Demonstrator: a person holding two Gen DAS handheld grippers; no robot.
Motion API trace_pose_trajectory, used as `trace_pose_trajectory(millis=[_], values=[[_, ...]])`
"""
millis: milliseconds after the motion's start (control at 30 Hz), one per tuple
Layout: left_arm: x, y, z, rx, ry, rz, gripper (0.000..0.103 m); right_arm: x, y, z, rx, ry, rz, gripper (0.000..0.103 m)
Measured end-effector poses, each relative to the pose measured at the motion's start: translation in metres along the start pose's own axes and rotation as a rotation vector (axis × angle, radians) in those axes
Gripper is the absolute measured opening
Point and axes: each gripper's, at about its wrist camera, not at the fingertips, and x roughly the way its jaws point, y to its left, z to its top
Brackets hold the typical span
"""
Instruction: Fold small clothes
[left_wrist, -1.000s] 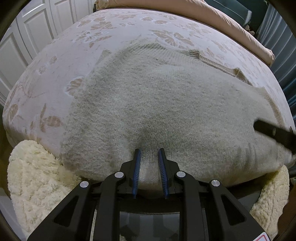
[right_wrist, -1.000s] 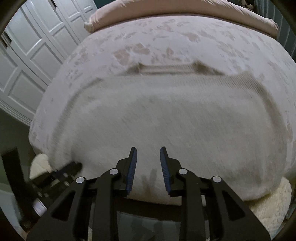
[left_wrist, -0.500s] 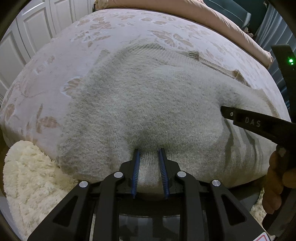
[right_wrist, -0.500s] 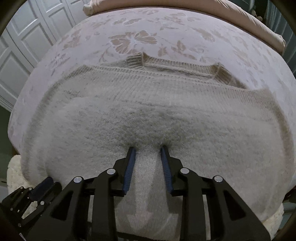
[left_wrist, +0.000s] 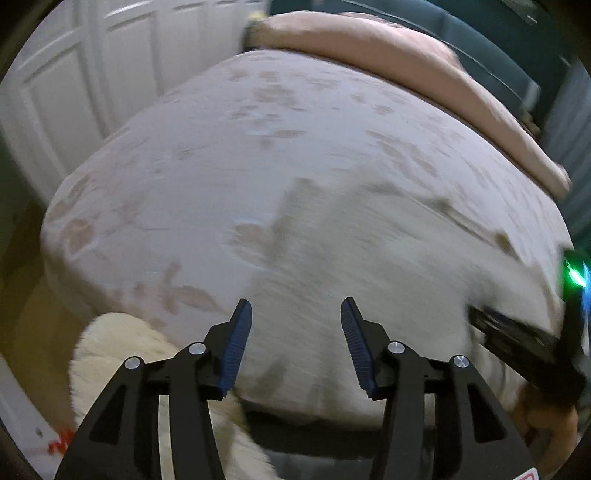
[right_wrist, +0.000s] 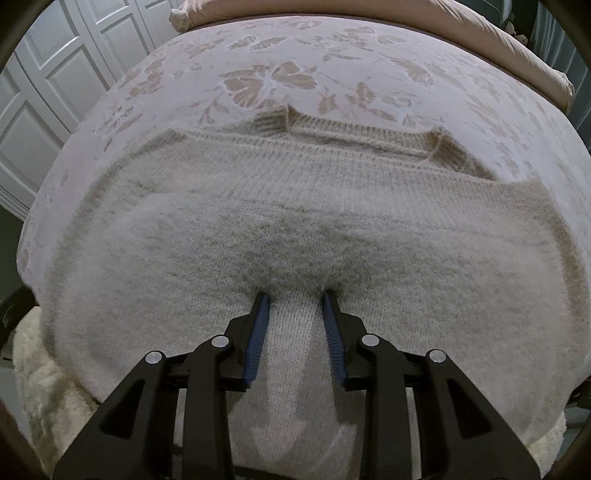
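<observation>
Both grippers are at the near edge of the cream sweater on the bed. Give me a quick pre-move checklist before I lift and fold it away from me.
1. Right gripper has fabric: ok. A band of the sweater runs between its pads, though the jaws are not fully closed.
2. Left gripper has fabric: not ok. Jaws are wide apart, nothing between them.
3. Left view sharp enough to aim: not ok, it is motion blurred.
4. Sweater spread flat: ok in the right wrist view, with the ribbed collar at the far side.
5. Landing area on the floral bedspread beyond the collar: ok, only bare cover shows.
6. Sweater's near hem: cannot tell, hidden by the grippers.
</observation>
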Motion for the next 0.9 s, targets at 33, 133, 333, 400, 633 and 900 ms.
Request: trace_pose_trajectory(millis=[33, 133, 333, 400, 633, 900], values=[[0.001, 0.013, 0.006, -0.040, 0.006, 0.009, 0.049, -0.013, -0.001, 0.003, 0.010, -0.034, 0.016, 0.029], [0.001, 0.026, 0.010, -0.082, 0.003, 0.025, 0.049, -0.035, -0.012, 0.017, 0.060, -0.086, 0.060, 0.030], [0.019, 0.009, 0.005, -0.052, 0.043, 0.038, 0.049, 0.016, -0.033, 0.055, 0.112, 0.032, 0.074, 0.033], [0.026, 0.003, 0.003, -0.044, 0.063, 0.037, 0.049, 0.041, -0.028, 0.057, 0.057, 0.052, 0.036, 0.035], [0.034, 0.022, 0.008, -0.119, 0.093, 0.043, 0.060, -0.008, -0.006, 0.046, 0.000, -0.045, 0.045, 0.036], [0.062, 0.026, 0.011, -0.168, 0.161, -0.036, 0.062, -0.007, -0.008, -0.025, 0.024, 0.071, 0.096, 0.037]])
